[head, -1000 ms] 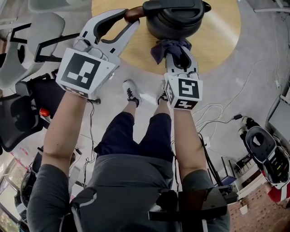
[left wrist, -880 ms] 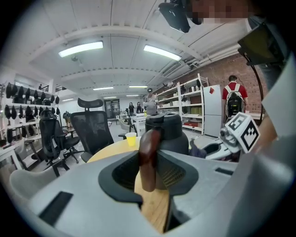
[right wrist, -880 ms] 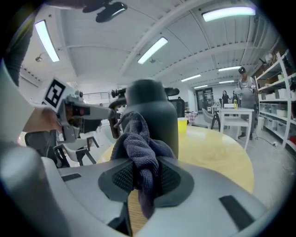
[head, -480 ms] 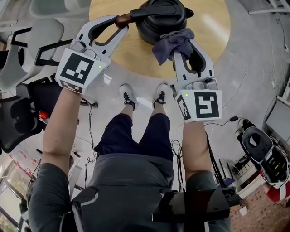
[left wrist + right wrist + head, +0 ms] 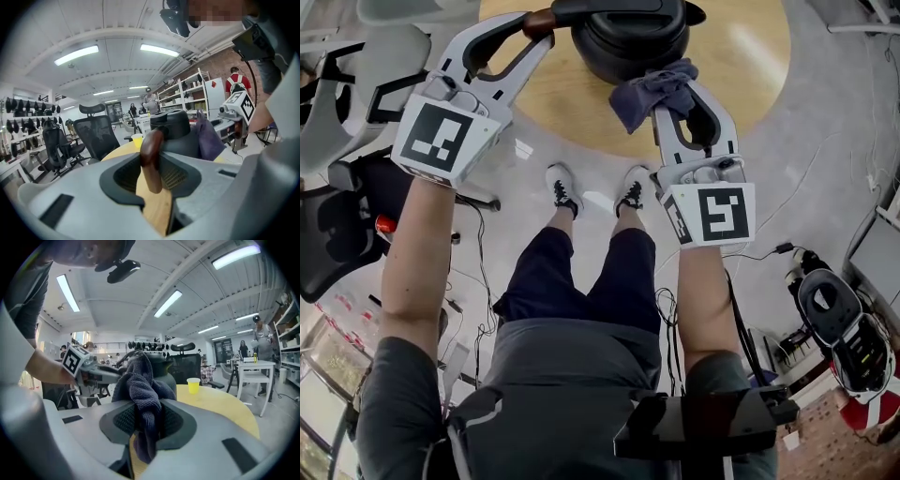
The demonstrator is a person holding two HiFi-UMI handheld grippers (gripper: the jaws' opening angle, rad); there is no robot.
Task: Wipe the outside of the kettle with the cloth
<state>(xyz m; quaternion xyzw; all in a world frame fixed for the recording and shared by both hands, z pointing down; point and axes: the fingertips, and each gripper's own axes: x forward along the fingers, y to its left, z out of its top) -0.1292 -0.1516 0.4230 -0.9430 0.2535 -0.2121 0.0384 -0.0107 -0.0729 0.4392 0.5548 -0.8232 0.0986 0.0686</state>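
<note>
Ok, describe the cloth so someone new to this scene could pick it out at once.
Find the round pale wooden table; on it stands a squat black kettle. Right beside the kettle's wall, a dark blue-purple woven cloth hangs bunched in the right gripper, which is shut on it. It is the only soft, crumpled thing there, unlike the hard, shiny kettle.

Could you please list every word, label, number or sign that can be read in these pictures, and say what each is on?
No readable text anywhere.
Left marker cube and right marker cube: black-and-white square patterns, no letters or numbers.
Red diamond sign on a white panel: too small to read.
Kettle, cloth, yellow cup: no print visible.
</note>
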